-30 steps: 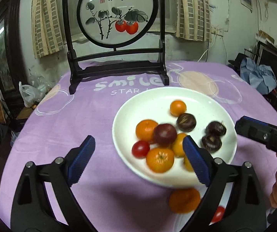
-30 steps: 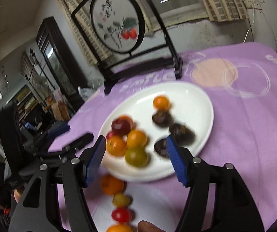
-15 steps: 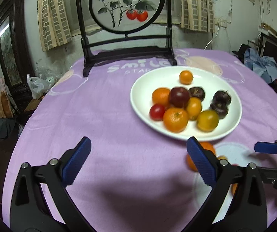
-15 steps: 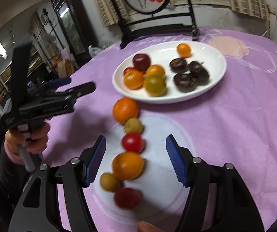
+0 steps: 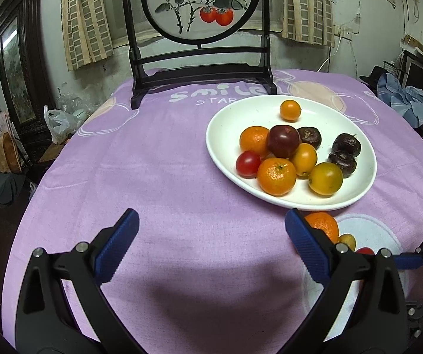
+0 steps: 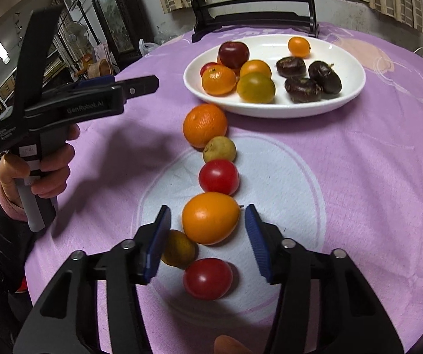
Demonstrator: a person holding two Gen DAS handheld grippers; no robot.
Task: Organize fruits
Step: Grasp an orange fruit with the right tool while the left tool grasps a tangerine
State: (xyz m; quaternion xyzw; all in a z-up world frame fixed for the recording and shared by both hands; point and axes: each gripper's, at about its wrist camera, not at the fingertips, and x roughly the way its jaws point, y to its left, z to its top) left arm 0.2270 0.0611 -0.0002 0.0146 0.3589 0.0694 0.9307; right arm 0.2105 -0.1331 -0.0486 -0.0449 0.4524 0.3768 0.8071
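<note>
The smooth oval orange fruit (image 6: 210, 217), fourth from the white oval plate (image 6: 350, 94) in the row on the purple cloth, lies crosswise between the right gripper (image 6: 208, 240), whose jaws are closing, pads not yet touching. The left gripper (image 5: 211, 250) hangs wide open, farther off.

Left claw (image 5: 211, 244) stood fully spread, empty, angled downward, its gripping hand (image 6: 38, 165) at 9 o'clock. Right claw (image 6: 208, 230) pointed steeply down, jaws closing, pads not touching anything.

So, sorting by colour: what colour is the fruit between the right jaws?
Orange, an oval smooth-skinned fruit; the right wrist view shows it best.
</note>
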